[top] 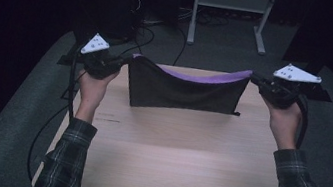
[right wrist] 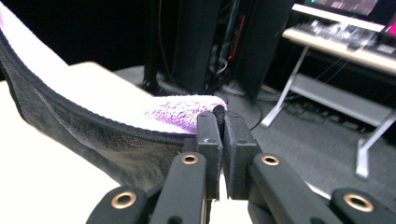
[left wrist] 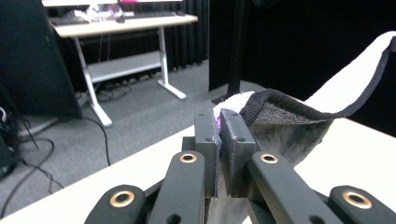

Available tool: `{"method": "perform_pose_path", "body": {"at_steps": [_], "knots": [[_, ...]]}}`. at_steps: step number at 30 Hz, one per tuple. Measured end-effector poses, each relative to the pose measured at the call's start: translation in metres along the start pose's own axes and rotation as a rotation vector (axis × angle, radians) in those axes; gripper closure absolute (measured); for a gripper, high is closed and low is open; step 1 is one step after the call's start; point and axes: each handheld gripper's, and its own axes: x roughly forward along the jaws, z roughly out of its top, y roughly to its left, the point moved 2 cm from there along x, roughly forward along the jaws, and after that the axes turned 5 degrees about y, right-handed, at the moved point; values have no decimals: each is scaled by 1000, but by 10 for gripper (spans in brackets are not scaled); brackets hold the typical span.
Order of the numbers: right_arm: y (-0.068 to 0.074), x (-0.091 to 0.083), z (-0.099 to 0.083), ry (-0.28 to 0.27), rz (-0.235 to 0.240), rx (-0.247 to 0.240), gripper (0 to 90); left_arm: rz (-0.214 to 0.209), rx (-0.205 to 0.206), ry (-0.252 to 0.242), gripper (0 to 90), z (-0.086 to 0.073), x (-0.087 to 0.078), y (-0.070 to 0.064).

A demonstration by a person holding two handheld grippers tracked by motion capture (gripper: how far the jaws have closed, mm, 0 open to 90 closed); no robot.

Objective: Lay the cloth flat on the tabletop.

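Your left gripper (left wrist: 218,133) has its two black jaws pressed together on a corner of the cloth (left wrist: 289,123), with a bit of purple pinched between them. The cloth's dark side faces you, its pale side sweeping up and off to the right. Beneath lies the light table (left wrist: 355,149); beyond stands a white-legged desk (left wrist: 126,23) on grey carpet.

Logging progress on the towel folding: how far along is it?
Done: both top corners of the towel are gripped, left gripper and right gripper shut on them. In hand: it hangs stretched between them, lower edge near the table. Left: laying it down and any folding; it looks unfolded.
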Motion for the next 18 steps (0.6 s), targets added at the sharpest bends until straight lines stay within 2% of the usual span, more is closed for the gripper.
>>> {"method": "perform_pose_path", "body": {"at_steps": [4, 10, 15, 18], "knots": [[7, 1, -21, 34, 30, 5, 859, -26, 1, 33, 855, -14, -1, -5], [14, -3, -41, 64, 64, 5, 858, -50, 1, 65, 854, -30, -7, -13], [19, -14, -53, 64, 91, 10, 858, -75, -9, 66, 854, -42, -17, -19], [24, -22, -61, 73, 109, 8, 858, -97, -11, 88, 854, -50, -23, -24]]}}
